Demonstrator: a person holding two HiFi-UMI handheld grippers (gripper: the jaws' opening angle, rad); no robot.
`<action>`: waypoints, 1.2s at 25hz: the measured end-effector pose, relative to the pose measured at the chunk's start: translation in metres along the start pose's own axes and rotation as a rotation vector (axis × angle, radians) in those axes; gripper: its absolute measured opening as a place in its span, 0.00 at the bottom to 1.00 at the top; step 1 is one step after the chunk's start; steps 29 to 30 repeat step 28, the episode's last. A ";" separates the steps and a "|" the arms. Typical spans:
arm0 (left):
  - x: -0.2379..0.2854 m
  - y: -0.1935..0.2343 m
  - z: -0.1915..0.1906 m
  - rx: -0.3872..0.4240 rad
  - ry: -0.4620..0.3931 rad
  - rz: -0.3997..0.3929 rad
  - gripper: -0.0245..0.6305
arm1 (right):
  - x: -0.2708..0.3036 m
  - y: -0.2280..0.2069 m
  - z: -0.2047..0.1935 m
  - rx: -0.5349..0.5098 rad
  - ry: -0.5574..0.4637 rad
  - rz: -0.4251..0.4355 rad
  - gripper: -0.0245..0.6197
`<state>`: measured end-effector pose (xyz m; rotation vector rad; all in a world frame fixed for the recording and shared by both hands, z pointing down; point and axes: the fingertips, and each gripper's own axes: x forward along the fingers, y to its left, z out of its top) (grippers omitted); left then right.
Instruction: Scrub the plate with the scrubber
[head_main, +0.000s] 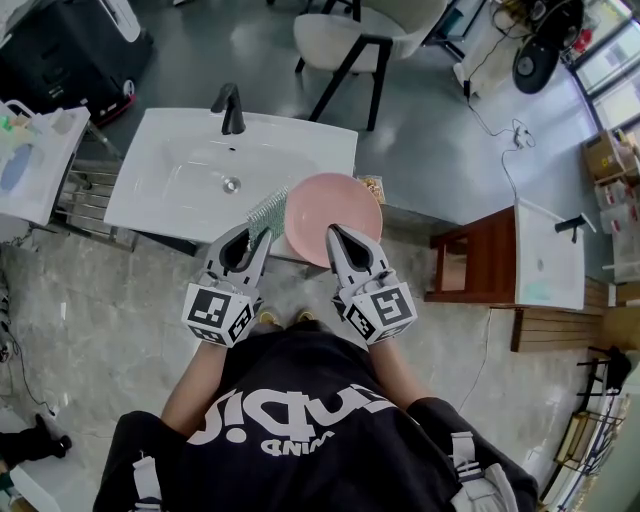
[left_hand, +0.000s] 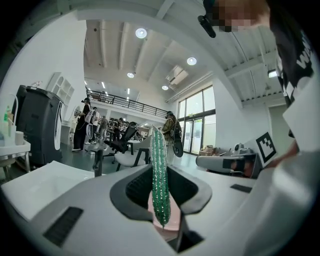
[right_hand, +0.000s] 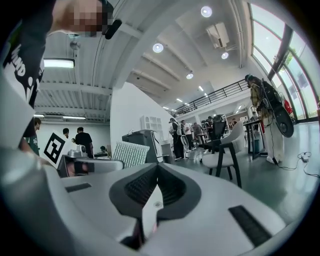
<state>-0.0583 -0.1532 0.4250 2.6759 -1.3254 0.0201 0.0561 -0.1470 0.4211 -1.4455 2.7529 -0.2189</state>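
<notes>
Head view: left tongs (head_main: 260, 236) clamp the green scrubber (head_main: 266, 214); right tongs (head_main: 334, 236) pinch the pink plate (head_main: 335, 205) by its rim beside the sink (head_main: 180, 165); hard scrubbing may lever it loose.

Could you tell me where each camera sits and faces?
Head view: on the head, steeply down at sink, plate, scrubber; left gripper, right gripper, shirt show.
Left gripper view: on it, level along jaws clamping scrubber; shirt at right.
Right gripper view: likewise, jaws on plate rim; shirt at left.
Both gripper views show the other gripper.
</notes>
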 end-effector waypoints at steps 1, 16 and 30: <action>0.000 0.000 0.000 0.000 -0.001 0.001 0.17 | 0.000 0.000 0.000 -0.006 -0.001 -0.001 0.07; -0.001 0.002 -0.001 -0.035 0.002 0.012 0.17 | 0.001 -0.001 -0.004 -0.005 0.008 -0.010 0.07; 0.003 0.003 -0.003 -0.037 0.010 0.012 0.17 | 0.004 -0.003 -0.005 -0.009 0.012 -0.007 0.07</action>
